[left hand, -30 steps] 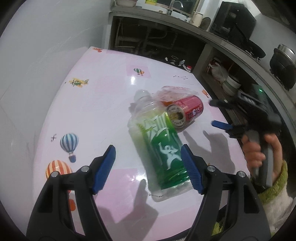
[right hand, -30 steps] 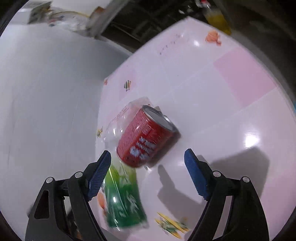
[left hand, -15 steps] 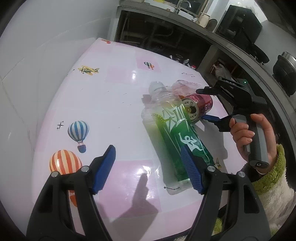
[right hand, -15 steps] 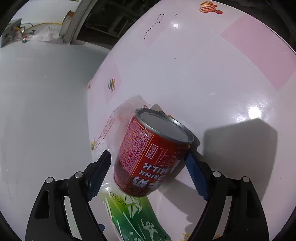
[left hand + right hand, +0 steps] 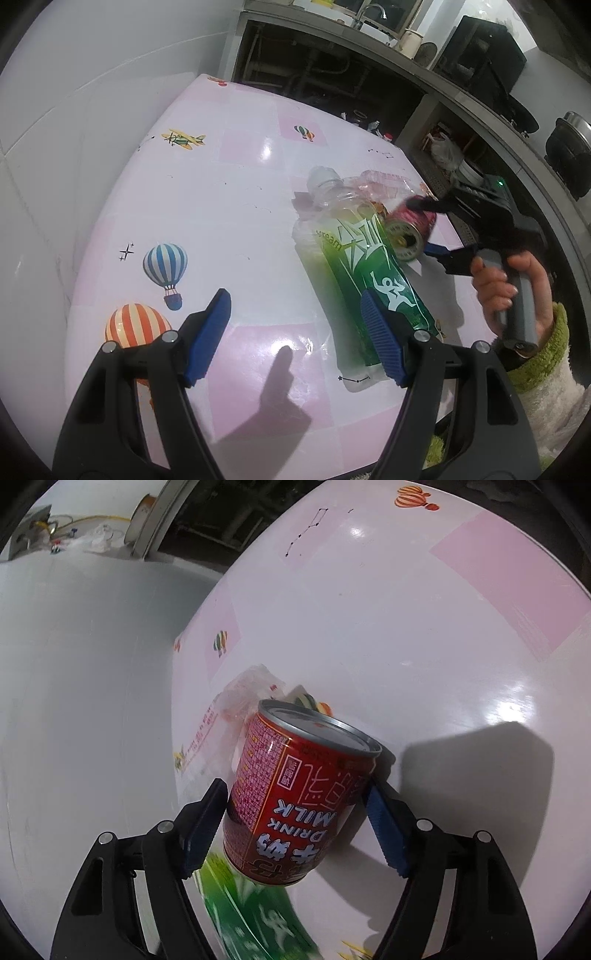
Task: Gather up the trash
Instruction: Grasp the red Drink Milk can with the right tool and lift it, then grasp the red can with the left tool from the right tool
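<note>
The can lies on the table between the closing right gripper, its axis toward 1 o'clock, while the left gripper gapes empty, bottle at 1 o'clock.

Black plastic tongs with ribbed blue pads and silver screws; grey grip, fuzzy cream sleeve, green cuff.

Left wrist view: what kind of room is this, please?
Most likely a home kitchen. Behind the table with its balloon-print cover runs a long counter with a sink tap at the far end, and a dark cooking pot sits further along it.
</note>
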Motion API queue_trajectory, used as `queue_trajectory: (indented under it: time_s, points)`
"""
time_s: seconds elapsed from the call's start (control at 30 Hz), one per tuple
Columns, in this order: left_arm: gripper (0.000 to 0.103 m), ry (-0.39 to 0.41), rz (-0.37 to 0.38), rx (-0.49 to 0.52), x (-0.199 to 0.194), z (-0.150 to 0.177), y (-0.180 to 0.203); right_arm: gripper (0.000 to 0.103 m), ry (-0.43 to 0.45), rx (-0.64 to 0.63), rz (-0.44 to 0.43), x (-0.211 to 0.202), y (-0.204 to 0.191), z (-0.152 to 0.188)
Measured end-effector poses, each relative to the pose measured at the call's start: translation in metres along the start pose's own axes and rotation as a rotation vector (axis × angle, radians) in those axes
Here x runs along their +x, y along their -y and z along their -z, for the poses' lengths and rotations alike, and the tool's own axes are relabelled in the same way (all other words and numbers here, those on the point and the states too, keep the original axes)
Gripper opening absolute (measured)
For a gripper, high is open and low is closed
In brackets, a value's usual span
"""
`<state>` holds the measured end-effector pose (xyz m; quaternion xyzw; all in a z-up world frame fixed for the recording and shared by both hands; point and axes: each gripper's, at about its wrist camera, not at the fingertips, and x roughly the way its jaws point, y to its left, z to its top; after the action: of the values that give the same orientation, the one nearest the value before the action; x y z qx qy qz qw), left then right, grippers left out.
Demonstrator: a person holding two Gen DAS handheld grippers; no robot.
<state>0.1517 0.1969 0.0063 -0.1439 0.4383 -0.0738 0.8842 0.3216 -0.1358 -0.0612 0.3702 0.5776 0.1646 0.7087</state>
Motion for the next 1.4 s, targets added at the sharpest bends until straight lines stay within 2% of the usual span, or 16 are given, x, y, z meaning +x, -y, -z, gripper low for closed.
queue_trajectory:
  time_s: [0.13, 0.3, 0.5, 0.63, 0.83, 0.97, 1.07, 1.2, 1.4]
  points:
    - [0.069, 0.003, 0.007, 0.002, 0.001, 0.001, 0.003, 0.072, -0.032, -0.02, 0.004, -0.02, 0.016, 0.011]
    - [0.069, 0.031, 0.036, 0.05, -0.003, 0.0, 0.019, 0.071, -0.066, 0.029, -0.03, -0.037, 0.038, 0.024]
    - [0.069, 0.11, 0.123, 0.258, -0.015, 0.004, 0.075, 0.071, -0.133, 0.112, -0.101, -0.046, 0.059, 0.04]
    - [0.069, 0.09, 0.162, 0.41, -0.006, 0.016, 0.125, 0.071, -0.202, 0.193, -0.171, -0.047, 0.072, 0.053]
    - [0.069, 0.005, 0.127, 0.564, 0.026, 0.04, 0.177, 0.071, -0.268, 0.28, -0.244, -0.05, 0.086, 0.067]
    - [0.071, -0.029, 0.131, 0.618, 0.043, 0.05, 0.198, 0.071, -0.303, 0.313, -0.278, -0.05, 0.09, 0.071]
    - [0.073, -0.039, 0.115, 0.652, 0.055, 0.056, 0.21, 0.071, -0.315, 0.327, -0.295, -0.053, 0.094, 0.073]
    - [0.073, -0.026, 0.052, 0.702, 0.067, 0.067, 0.219, 0.071, -0.324, 0.34, -0.313, -0.058, 0.101, 0.073]
    - [0.073, -0.039, 0.033, 0.716, 0.078, 0.077, 0.226, 0.071, -0.36, 0.352, -0.35, -0.058, 0.107, 0.073]
